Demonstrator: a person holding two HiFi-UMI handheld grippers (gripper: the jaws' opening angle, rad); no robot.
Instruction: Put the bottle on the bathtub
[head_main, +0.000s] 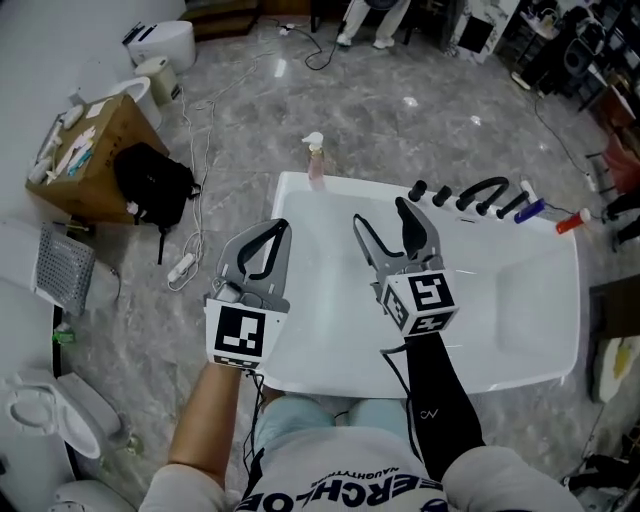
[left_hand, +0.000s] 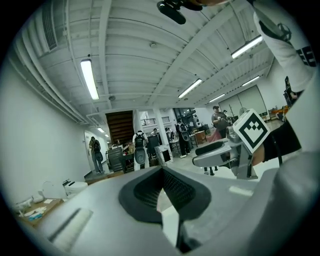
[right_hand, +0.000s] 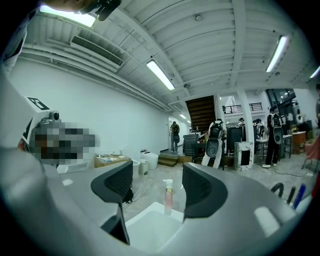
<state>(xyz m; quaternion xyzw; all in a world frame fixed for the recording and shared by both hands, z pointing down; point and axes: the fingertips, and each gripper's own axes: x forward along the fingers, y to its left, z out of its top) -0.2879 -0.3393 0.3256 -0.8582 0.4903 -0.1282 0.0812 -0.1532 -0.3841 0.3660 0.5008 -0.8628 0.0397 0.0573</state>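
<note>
Pump bottle (head_main: 315, 160), pink with a white head, stood upright on the far left corner of the white bathtub (head_main: 520, 375), on the rim, well apart from both grippers. The left gripper (head_main: 280, 228) was held over the near left part of the tub, and its own view showed its jaws (left_hand: 161, 172) brought together at the tips with nothing between them. The right gripper (head_main: 380, 215) was just beside it over the middle of the tub with its jaws spread apart and empty. Through that gap, in the right gripper view (right_hand: 157, 175), the bottle (right_hand: 168, 197) showed far off on the corner of the tub (right_hand: 150, 230), touching neither jaw. Along the far rim to the right of the bottle sat a row of black fittings (head_main: 470, 195). On the grey marbled floor (head_main: 400, 110) to the left lay a cardboard box (head_main: 90, 150), a black backpack (head_main: 150, 185) leaning by it, and a white power strip (head_main: 182, 265), with a toilet (head_main: 50, 410) at the lower left corner of the head view.
</note>
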